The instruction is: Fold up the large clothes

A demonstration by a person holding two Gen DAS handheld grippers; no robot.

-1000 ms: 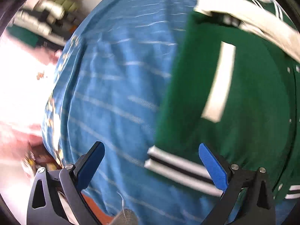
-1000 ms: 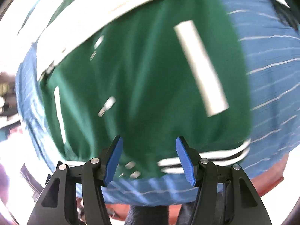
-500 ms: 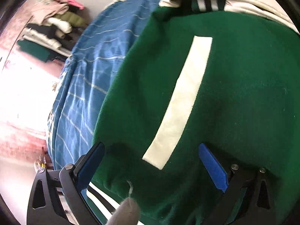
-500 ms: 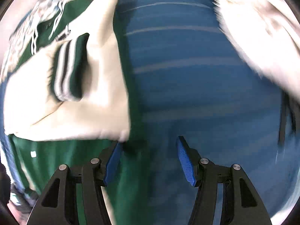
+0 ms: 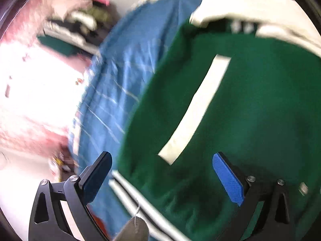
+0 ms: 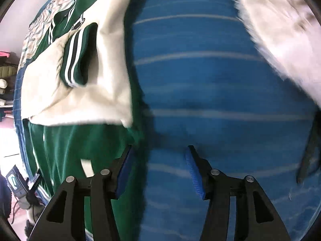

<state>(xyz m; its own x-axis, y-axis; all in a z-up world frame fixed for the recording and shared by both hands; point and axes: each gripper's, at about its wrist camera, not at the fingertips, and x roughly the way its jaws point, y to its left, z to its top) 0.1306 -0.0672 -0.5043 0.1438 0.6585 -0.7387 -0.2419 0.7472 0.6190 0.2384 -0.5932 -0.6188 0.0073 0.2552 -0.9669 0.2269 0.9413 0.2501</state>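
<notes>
A thick green jacket (image 5: 250,104) with a matte, fleece-like face lies spread on a blue bedcover (image 5: 120,92) crossed by thin pale lines; the cover looks like soft woven cotton, lightly rumpled near its edge. A long, slightly curved cream strip (image 5: 195,108) is sewn onto the green panel, and a ribbed hem band (image 5: 138,198) of white and dark stripes runs along the jacket's lower edge. In the left wrist view the left gripper (image 5: 162,178) hangs over this lower part of the jacket with its blue-padded fingers (image 5: 228,178) wide apart and nothing between them. Cream sleeves (image 6: 88,76) of a smoother, plush-looking cloth are folded across the upper body of the jacket, and a striped green cuff (image 6: 74,60) lies on top of them. In the right wrist view the right gripper (image 6: 158,170) is also spread, empty, straddling the jacket's right edge: its left finger sits over green cloth, its right finger over bare bedcover. Another pale, fuzzy cloth (image 6: 280,36) lies at the upper right of that view, blurred. Beyond the bed, a blurred stack of folded clothes (image 5: 80,26) stands by the wall, and a brightly lit floor (image 5: 40,100) washes out to white. A small dark device (image 6: 18,182) with cables sits low at the left of the right wrist view.
</notes>
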